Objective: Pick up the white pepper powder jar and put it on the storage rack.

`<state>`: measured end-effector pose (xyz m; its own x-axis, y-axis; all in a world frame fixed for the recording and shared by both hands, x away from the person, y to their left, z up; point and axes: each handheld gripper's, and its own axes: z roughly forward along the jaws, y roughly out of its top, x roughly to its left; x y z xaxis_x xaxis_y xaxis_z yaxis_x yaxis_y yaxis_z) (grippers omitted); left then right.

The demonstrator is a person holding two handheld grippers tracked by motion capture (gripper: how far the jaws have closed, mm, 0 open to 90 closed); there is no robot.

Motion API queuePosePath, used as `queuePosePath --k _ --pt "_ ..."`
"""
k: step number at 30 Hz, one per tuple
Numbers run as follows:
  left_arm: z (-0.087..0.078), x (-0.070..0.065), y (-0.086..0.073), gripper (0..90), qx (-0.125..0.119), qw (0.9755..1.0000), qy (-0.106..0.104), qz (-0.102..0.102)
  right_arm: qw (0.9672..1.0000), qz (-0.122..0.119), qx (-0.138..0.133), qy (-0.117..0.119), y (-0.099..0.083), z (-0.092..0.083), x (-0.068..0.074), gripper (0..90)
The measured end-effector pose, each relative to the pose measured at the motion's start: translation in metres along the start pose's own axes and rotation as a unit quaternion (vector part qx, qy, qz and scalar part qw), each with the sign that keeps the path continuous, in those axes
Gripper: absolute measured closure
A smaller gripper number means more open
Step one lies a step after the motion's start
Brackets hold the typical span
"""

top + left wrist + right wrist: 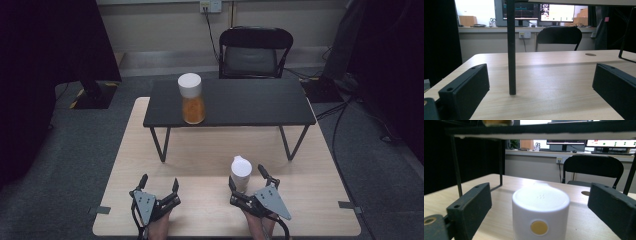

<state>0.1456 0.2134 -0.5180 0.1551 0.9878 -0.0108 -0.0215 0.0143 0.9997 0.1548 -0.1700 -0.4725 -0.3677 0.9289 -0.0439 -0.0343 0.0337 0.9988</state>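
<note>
**Standing between open tongs: white container on the near right of the surface**

Listing from largest to smallest.

1. Surface (150, 150): light wood, rectangular, bearing everything else listed here.

2. Black riser table (235, 102): dark top on thin metal legs, set on the far half of the surface. One of its legs (511, 50) rises just ahead of the left tongs in the left gripper view.

3. Black folding chair (255, 52): on the floor beyond the far edge of the surface, facing it.

4. Jar with white lid (191, 98): upright on the near left part of the riser table, its lower part showing orange-brown contents.

5. Right tongs (248, 180): near right of the surface, held by a hand coming in from the near edge. Jaws stand wide on either side of the white container, with a gap showing on both sides in the right gripper view; pads not pressing on it.

6. Left tongs (159, 183): near left of the surface, jaws wide apart, nothing between them.

7. White container (240, 172): upright on the surface at near right, between the right tongs' jaws. A small round yellow mark (539, 227) faces the right tongs.
</note>
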Motion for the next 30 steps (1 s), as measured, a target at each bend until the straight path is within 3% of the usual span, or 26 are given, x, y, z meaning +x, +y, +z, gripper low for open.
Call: queuePosePath --k 15,25,30 --pt "0.000 0.000 0.000 0.2 0.000 1.0000 0.000 0.000 0.9993 0.011 0.035 0.004 -0.011 0.020 -0.005 19.0" --pt "0.000 0.000 0.000 0.4 0.000 1.0000 0.000 0.000 0.9991 0.010 0.039 0.013 -0.014 0.022 -0.009 28.9" --pt "0.000 0.000 0.000 0.5 0.000 1.0000 0.000 0.000 0.9991 0.008 0.038 0.017 -0.014 0.022 -0.011 29.6"
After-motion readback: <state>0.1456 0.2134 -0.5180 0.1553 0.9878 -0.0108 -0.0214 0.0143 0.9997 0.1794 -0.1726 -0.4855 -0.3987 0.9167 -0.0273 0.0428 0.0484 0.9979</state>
